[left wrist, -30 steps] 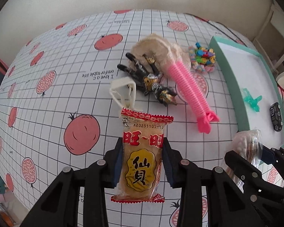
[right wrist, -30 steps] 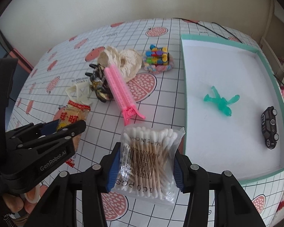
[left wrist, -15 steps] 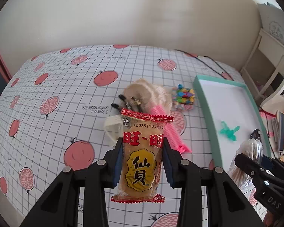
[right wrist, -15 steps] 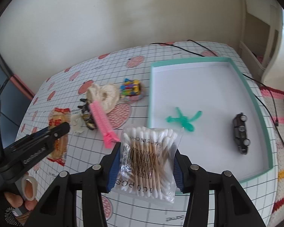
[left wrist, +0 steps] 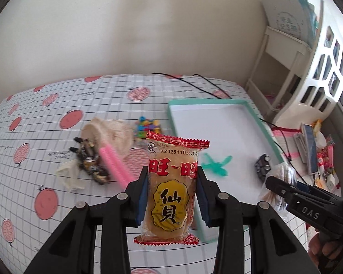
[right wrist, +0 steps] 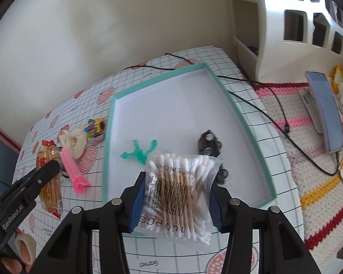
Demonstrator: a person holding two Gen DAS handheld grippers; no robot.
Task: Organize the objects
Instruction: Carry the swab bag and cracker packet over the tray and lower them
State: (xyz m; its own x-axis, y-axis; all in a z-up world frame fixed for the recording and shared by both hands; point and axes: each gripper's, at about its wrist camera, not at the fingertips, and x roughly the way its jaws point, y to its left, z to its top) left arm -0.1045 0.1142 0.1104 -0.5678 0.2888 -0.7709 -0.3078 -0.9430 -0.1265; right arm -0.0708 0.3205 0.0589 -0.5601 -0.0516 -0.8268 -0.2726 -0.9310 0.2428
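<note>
My left gripper (left wrist: 171, 196) is shut on a red and yellow rice cracker packet (left wrist: 172, 189), held above the table near the front left corner of the teal-rimmed white tray (left wrist: 219, 101). My right gripper (right wrist: 176, 196) is shut on a clear bag of cotton swabs (right wrist: 180, 194), held above the front of the tray (right wrist: 157, 77). In the tray lie a teal toy figure (right wrist: 139, 153) and a black toy car (right wrist: 209, 145). The right gripper also shows at the right in the left wrist view (left wrist: 283, 189).
On the tablecloth left of the tray lie a pink hair clip (left wrist: 114, 164), a beige mesh pouch (left wrist: 109, 132), a black and gold toy (left wrist: 91, 164), a white clip (left wrist: 68, 175) and coloured beads (left wrist: 147, 125). Black cables (right wrist: 251, 96) run off the table's right side. A white shelf (right wrist: 297, 22) stands beyond.
Both grippers have risen and swung right toward the tray, each still holding its item. The table objects have not moved.
</note>
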